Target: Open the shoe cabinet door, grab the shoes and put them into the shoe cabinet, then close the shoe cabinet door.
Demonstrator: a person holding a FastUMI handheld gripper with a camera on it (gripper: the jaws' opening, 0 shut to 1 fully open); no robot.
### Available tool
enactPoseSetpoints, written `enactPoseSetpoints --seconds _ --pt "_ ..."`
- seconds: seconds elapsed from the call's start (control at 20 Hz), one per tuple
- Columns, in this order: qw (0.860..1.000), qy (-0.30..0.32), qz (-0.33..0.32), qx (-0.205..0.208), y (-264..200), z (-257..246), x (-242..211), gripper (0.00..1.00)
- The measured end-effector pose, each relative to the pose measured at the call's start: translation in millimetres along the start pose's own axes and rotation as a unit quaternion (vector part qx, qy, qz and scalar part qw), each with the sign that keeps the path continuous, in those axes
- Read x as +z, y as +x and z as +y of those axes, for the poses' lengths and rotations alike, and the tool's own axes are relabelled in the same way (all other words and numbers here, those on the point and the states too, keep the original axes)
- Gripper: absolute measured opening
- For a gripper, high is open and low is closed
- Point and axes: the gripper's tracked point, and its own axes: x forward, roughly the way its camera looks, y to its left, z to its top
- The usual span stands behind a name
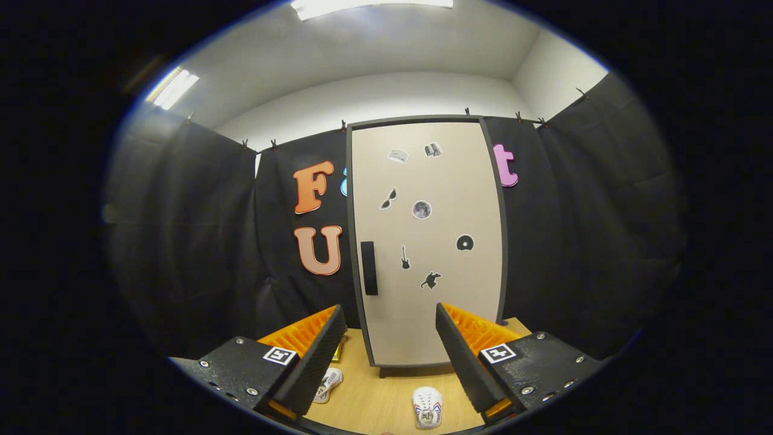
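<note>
A tall beige shoe cabinet [426, 241] with a dark frame stands on the wooden table [374, 399], straight ahead beyond my fingers. Its door is closed, with a dark vertical handle [369, 267] on its left side and several small stickers on the front. Two small white shoes lie on the table in front of it: one shoe [427, 408] between my fingers, near the right finger, the other shoe [328, 385] partly hidden behind my left finger. My gripper [391, 335] is open, held well back from the cabinet, with nothing between its fingers.
Black cloth walls surround the cabinet on both sides and behind. A small yellowish object [340, 350] lies on the table left of the cabinet's base, mostly hidden by my left finger. White ceiling with lights is above.
</note>
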Motion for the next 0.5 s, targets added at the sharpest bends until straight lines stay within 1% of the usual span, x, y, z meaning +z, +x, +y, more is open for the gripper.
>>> enactPoseSetpoints --seconds 0.1,0.3,0.5 --pt "1.0 0.001 -0.003 0.014 26.6 10.6 -0.2 0.95" --pt "1.0 0.003 -0.023 0.006 87.3 29.3 6.5 0.95" --pt "1.0 -0.004 -0.018 -0.021 153.4 42.5 -2.5 0.95"
